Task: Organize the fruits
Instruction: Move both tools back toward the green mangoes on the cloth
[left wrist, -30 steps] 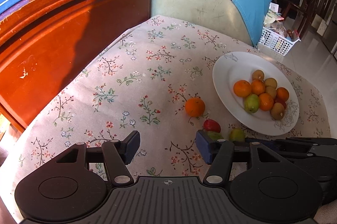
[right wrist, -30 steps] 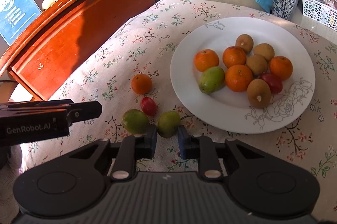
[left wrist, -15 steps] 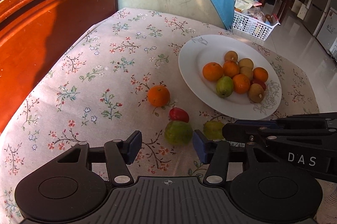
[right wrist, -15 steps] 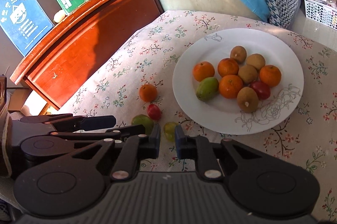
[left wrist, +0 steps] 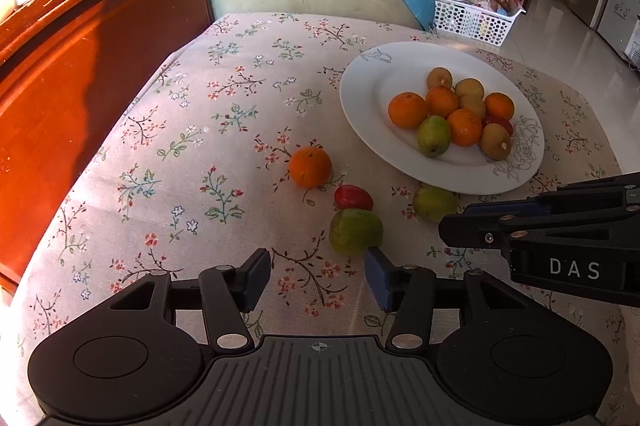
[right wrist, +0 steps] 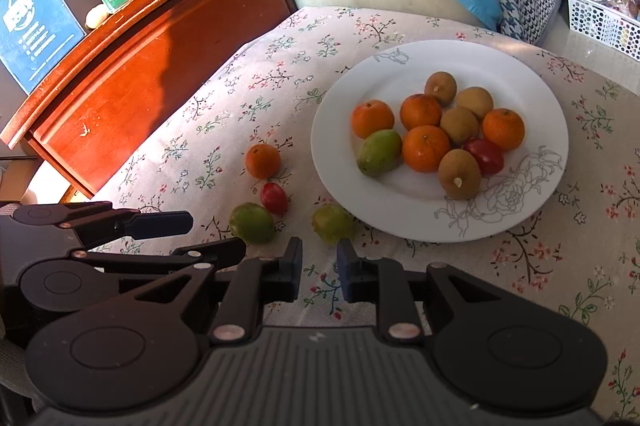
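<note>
Fruit pickup: four strays left beside plate

Both grippers empty: left gripper (left wrist: 316,274) wide open, right gripper (right wrist: 318,268) narrowly parted. Your nearest target, the green fruit (right wrist: 333,224), sits just off the plate (right wrist: 532,214) rim; spread wider, straddle it, close gently. Versus a second ago, you've pulled the right gripper back from it.

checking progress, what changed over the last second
Both grippers drew back from the loose fruit. The right gripper, which a second ago nearly touched the green fruit, now sits short of it, open and empty. The left gripper swung right, also open and empty. The four loose fruits and the fruit on the plate stayed put.
</note>
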`<state>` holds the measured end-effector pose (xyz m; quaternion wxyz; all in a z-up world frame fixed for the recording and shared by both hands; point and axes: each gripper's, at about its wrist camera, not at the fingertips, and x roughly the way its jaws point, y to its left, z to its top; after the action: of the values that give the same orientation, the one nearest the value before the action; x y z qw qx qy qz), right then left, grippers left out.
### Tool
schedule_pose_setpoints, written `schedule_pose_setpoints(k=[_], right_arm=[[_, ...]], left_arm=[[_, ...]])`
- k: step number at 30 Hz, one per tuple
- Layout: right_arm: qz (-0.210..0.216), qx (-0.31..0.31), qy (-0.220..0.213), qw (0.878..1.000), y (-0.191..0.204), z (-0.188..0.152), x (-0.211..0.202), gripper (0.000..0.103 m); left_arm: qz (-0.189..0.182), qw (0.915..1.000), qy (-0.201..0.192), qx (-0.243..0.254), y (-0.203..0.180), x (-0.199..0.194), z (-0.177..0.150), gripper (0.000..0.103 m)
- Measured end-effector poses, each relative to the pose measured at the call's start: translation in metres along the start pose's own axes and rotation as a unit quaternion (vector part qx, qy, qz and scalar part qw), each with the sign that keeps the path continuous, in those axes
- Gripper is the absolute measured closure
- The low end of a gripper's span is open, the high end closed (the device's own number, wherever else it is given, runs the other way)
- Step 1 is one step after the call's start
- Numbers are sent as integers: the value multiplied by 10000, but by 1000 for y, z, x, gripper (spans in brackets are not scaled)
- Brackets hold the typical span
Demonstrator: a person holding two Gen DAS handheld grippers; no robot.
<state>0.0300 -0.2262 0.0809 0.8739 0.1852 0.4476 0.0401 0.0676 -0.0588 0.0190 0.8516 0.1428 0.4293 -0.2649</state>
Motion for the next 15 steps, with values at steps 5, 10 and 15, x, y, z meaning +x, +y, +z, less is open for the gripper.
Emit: schedule_pose_setpoints(k=[5,10,15], right_arm=[[-129,253,87,9996,-5,1,9,75],[-136,516,7,9986,-10,5,15,75],[-212,310,-117,9992,-2,5,20,78]], left_arm=[[-10,10000,-30,90,-4,5,2,54],[-83,9999,-28,121,-2,9,2,52],[-58,10000,0,68,3,9,-1,53]])
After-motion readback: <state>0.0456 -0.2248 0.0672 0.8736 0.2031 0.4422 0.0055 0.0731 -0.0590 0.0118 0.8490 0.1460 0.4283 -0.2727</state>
